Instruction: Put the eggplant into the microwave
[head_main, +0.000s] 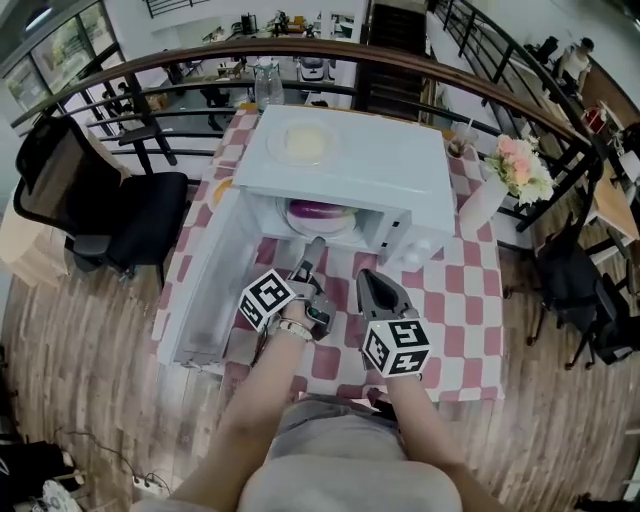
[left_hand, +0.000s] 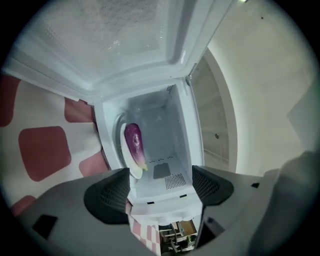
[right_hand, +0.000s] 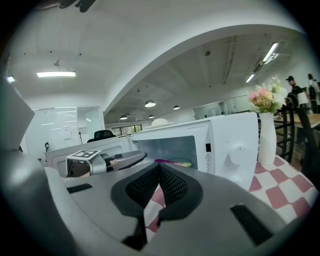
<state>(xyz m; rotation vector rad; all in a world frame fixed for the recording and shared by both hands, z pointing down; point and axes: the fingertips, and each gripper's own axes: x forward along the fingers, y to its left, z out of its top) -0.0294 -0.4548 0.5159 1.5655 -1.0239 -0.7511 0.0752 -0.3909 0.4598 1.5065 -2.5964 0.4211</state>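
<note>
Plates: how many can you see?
2. One plate sits on top of the microwave; the other plate is inside it, under the eggplant. More may be hidden.

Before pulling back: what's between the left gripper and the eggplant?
Nothing. The left gripper view shows the open left gripper empty, with only bare microwave interior up to the eggplant.

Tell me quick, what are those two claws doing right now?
Left gripper: open, empty.
Right gripper: shut, holding nothing.
</note>
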